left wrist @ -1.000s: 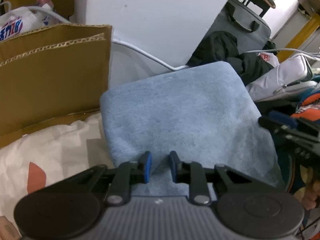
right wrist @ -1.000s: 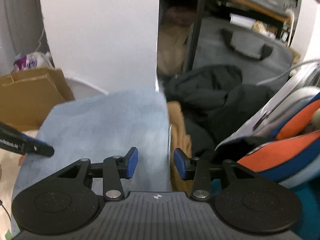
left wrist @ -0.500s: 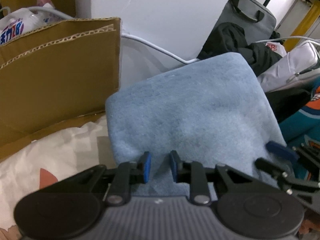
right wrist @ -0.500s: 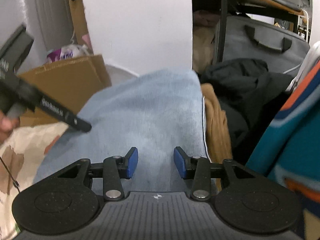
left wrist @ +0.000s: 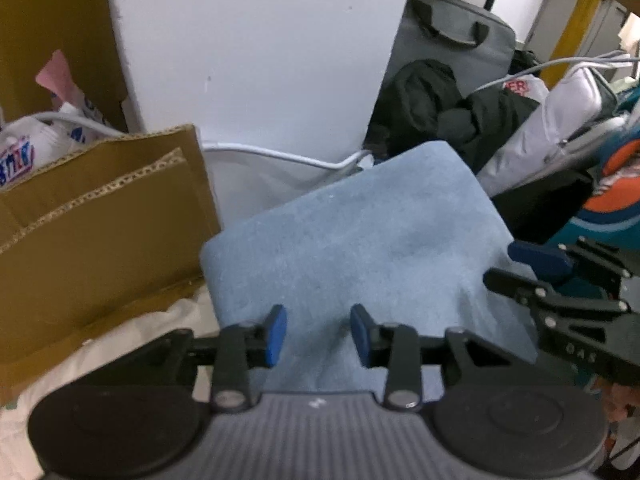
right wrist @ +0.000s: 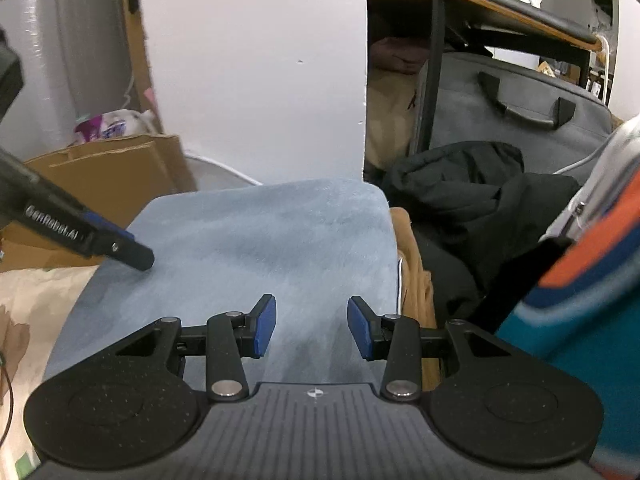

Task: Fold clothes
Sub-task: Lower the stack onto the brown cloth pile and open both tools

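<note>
Lying folded on the patterned bedding (left wrist: pixel 120 332), the blue garment (left wrist: pixel 360 240) sits just right of the cardboard box (left wrist: pixel 100 220). Over its near edge the left gripper (left wrist: pixel 319 334) is opening — pads clear of cloth. The right gripper (right wrist: pixel 311 326) hovers over the garment's right side — jaws apart, empty.

I'm looking at a cluttered home storage corner: cardboard boxes (left wrist: pixel 100 216), a grey carry bag (right wrist: pixel 520 108), heaped dark clothes (right wrist: pixel 472 196) and a desk (right wrist: pixel 480 8) are crowding one white wall (left wrist: pixel 260 60).
</note>
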`<state>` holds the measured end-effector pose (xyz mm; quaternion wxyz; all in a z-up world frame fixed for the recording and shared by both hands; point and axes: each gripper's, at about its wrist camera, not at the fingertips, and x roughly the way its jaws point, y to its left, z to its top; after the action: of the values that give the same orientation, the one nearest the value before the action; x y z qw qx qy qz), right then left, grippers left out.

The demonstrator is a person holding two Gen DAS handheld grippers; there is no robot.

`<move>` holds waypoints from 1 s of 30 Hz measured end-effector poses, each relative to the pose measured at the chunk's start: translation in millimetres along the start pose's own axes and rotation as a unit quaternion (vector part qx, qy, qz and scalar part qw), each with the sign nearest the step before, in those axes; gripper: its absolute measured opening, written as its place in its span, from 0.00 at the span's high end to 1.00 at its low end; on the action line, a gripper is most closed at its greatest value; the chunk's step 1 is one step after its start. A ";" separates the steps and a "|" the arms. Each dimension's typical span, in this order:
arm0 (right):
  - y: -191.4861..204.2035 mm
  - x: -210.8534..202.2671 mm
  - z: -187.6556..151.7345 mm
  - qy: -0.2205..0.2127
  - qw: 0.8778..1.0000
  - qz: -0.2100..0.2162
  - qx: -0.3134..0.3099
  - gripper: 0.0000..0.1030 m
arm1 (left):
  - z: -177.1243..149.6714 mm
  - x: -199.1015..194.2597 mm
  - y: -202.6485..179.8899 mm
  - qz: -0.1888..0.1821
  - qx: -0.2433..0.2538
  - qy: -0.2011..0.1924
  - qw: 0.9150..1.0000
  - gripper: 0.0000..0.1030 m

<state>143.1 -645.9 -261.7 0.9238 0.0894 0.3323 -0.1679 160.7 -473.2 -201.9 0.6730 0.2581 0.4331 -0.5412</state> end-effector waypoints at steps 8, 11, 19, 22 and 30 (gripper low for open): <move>-12.2 46.4 18.2 0.019 1.000 -0.003 0.018 0.55 | 18.4 22.8 -2.6 0.019 0.011 -0.001 1.000 0.48; -13.4 62.8 27.4 0.029 0.999 -0.011 0.021 0.55 | 20.8 27.7 -3.0 0.025 0.019 -0.003 1.000 0.46; -18.9 101.8 51.1 0.051 0.998 -0.015 0.040 0.55 | 16.1 31.3 4.1 0.034 -0.002 -0.010 0.999 0.43; -19.5 115.5 60.1 0.064 0.997 -0.015 0.028 0.54 | 15.9 24.2 1.1 0.040 0.018 -0.013 0.999 0.45; -25.0 81.6 63.1 0.047 0.998 0.007 0.042 0.54 | 2.9 -10.2 -15.6 0.030 0.044 -0.026 0.998 0.52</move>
<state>229.7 -707.0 -267.4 0.9037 0.1385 0.3675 -0.1708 146.3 -474.8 -189.7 0.6879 0.2866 0.3834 -0.5456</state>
